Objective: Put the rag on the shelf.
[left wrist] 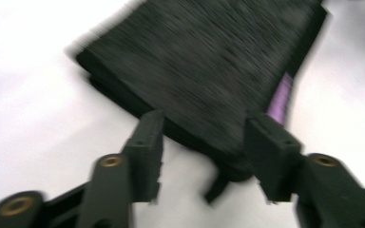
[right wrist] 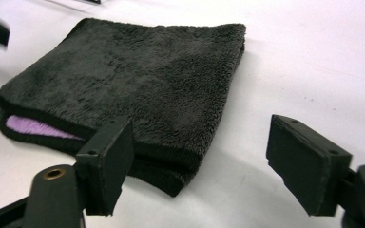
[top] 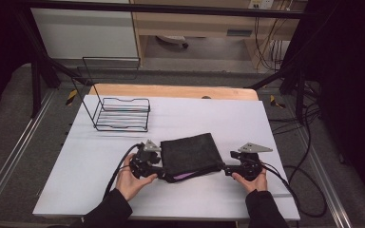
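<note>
A folded black towel [top: 190, 154] with a purple inner side [right wrist: 33, 126] lies flat on the white table cover [top: 218, 118]. My left gripper [top: 160, 172] sits at the towel's near left corner. In the left gripper view its jaws [left wrist: 204, 142] stand apart around that corner of the towel [left wrist: 209, 71], and the picture is blurred. My right gripper [top: 225, 170] is at the near right corner. Its jaws [right wrist: 199, 152] are wide apart, with the corner of the towel [right wrist: 138, 76] lying just inside one pad [right wrist: 107, 161] and bare table towards the other.
A black wire rack [top: 123, 114] stands at the back left of the table. A strip of wooden tabletop [top: 171, 91] shows behind the white cover. Cables trail from both grippers over the near edge and off to the right.
</note>
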A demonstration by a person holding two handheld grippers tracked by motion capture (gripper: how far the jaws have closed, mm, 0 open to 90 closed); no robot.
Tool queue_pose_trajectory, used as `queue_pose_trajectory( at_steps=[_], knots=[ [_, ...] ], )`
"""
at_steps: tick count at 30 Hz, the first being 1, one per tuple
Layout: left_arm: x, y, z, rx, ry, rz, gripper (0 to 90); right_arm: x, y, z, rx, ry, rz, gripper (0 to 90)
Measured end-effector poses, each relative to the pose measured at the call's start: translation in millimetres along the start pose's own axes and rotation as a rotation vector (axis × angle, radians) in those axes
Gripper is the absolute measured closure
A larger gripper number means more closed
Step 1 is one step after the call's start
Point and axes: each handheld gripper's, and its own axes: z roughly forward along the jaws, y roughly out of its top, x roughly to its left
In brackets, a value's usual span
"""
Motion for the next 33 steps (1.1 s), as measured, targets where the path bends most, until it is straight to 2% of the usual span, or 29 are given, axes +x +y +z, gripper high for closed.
queue_pose_trajectory(
  at_steps=[1,2,3,4,5,6,12,15,18,19,20,21,25,27,33],
  knots=[
    [5.7,4.0,0.0,-0.012,0.022,0.006,41.5,-0.2,0.3,1.3,0.001,-0.002,0.006,26.2],
    [17.8,12.4,4.6,-0.011,0.054,0.005,38.8,-0.2,0.7,3.0,0.003,-0.01,0.007,26.5],
    [24.4,16.6,8.4,-0.002,0.064,0.005,36.6,0.2,1.5,4.7,0.007,-0.019,0.002,27.4],
    [24.4,16.6,8.4,-0.002,0.064,0.005,34.4,1.2,2.2,6.2,0.015,-0.025,0.005,28.7],
    [35.9,23.0,17.6,-0.003,0.083,-0.01,33.6,2.0,2.8,7.9,0.014,-0.025,0.004,29.7],
    [35.9,23.0,17.6,-0.003,0.083,-0.01,34.1,2.7,3.4,9.5,0.017,-0.03,0.004,31.2],
    [56.4,30.8,45.5,0.006,0.127,-0.008,38.4,4.1,3.7,15.7,0.033,-0.049,0.031,39.1],
    [62.0,28.8,53.3,0.006,0.1,-0.035,44.2,4.1,2.1,19.2,0.061,-0.064,0.03,45.6],
    [64.1,27.5,56.8,0.012,0.074,-0.043,47.0,4.0,1.3,20.9,0.07,-0.07,0.028,49.5],
    [63.9,27.6,56.9,0.013,0.065,-0.046,52.0,4.0,1.0,21.8,0.074,-0.07,0.033,50.6],
    [63.5,27.6,57.0,0.015,0.06,-0.046,52.0,4.4,0.5,23.1,0.082,-0.072,0.038,52.7],
    [63.2,27.2,57.5,0.021,0.05,-0.038,57.7,4.7,-0.6,25.7,0.096,-0.072,0.048,55.5],
    [63.0,26.6,58.1,0.031,0.026,-0.044,62.3,6.0,-1.5,25.9,0.107,-0.066,0.061,59.6],
    [63.8,26.4,57.7,0.037,0.0,-0.054,70.5,7.2,-1.8,25.8,0.114,-0.052,0.075,64.7],
    [63.4,27.0,55.0,0.047,-0.023,-0.074,81.8,8.2,-2.9,27.2,0.114,-0.028,0.094,72.0]
  ],
)
